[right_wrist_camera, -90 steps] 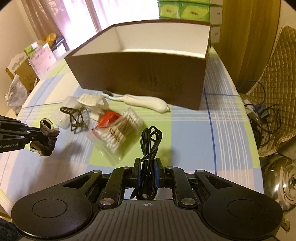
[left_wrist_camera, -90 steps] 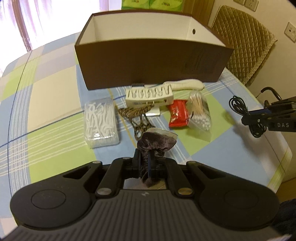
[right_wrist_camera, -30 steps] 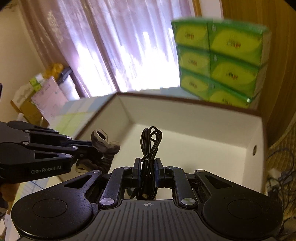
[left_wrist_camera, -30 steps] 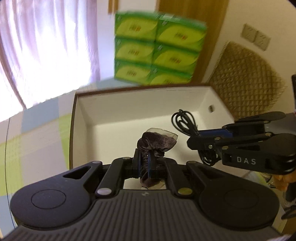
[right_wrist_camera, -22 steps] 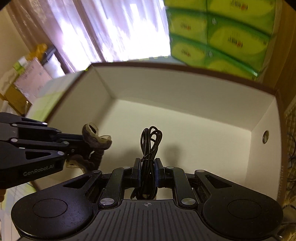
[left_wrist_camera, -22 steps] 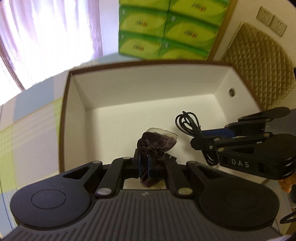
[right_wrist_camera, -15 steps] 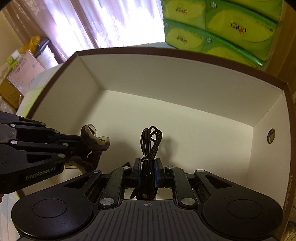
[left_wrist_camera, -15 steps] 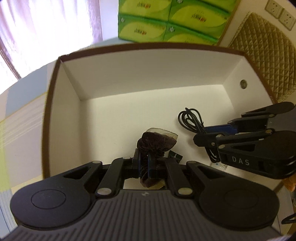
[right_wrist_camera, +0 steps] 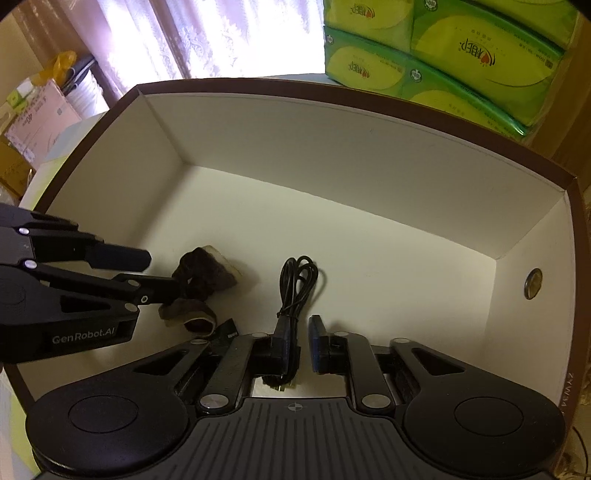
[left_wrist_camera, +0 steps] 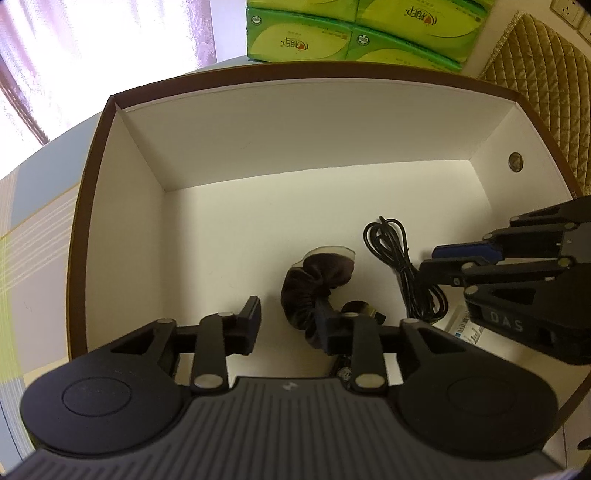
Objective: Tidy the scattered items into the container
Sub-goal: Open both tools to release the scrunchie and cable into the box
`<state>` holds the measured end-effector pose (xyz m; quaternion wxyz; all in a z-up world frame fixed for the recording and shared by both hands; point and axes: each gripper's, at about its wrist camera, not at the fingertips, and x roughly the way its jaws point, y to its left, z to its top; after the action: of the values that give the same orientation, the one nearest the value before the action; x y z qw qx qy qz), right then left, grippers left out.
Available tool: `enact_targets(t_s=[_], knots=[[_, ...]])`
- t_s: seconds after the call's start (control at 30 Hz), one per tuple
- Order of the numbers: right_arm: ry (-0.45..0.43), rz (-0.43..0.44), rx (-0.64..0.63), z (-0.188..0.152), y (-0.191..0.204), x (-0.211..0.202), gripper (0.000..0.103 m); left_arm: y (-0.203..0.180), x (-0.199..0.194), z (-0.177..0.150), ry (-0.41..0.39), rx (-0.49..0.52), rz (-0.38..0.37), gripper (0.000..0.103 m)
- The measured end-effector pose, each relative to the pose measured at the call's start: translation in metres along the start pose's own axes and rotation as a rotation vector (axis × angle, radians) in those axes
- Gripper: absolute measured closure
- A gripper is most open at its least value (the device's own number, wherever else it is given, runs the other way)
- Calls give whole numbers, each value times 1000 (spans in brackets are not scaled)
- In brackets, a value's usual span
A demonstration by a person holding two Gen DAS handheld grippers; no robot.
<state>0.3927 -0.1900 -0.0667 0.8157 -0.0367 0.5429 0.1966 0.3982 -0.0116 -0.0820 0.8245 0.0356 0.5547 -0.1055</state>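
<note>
The brown box with white inside fills both views, and both grippers hang inside it. My left gripper is open; the dark brown velvet scrunchie is loose, low over the box floor and leaning on the right finger. My right gripper is open too. The coiled black cable stands between its fingers against the left one, unclamped. The right wrist view shows the left gripper and scrunchie left of the cable. The left wrist view shows the cable and the right gripper to the right.
Green tissue packs are stacked just behind the box's far wall. A quilted chair back stands at the right. A small white packet lies on the box floor under the right gripper. Cardboard boxes sit far left.
Both grippers carried their items from the table into the box and went lower. In the last half second both opened, letting go of the scrunchie and the cable.
</note>
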Motion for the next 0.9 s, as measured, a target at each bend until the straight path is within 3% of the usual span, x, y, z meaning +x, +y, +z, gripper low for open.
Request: enact_targets(t_s=[0.03, 0.1, 0.2, 0.27, 0.33, 0.9], knots=[[-16, -9, 3, -1, 0, -3, 12, -1, 0, 1, -1, 1, 2, 66], [-71, -24, -11, -5, 2, -12, 11, -1, -1, 1, -4, -2, 0, 65], [-71, -26, -23, -7, 6, -19, 11, -1, -4, -1, -5, -11, 1, 58], [-74, -19, -23, -11, 7, -24, 11, -1, -9, -2, -15, -19, -3, 42], [-83, -23, -26, -15, 8, -31, 11, -2, -16, -3, -28, -23, -3, 37], [-202, -61, -65, -30, 42, -97, 11, -9, -90, -26, -153, -33, -14, 31]])
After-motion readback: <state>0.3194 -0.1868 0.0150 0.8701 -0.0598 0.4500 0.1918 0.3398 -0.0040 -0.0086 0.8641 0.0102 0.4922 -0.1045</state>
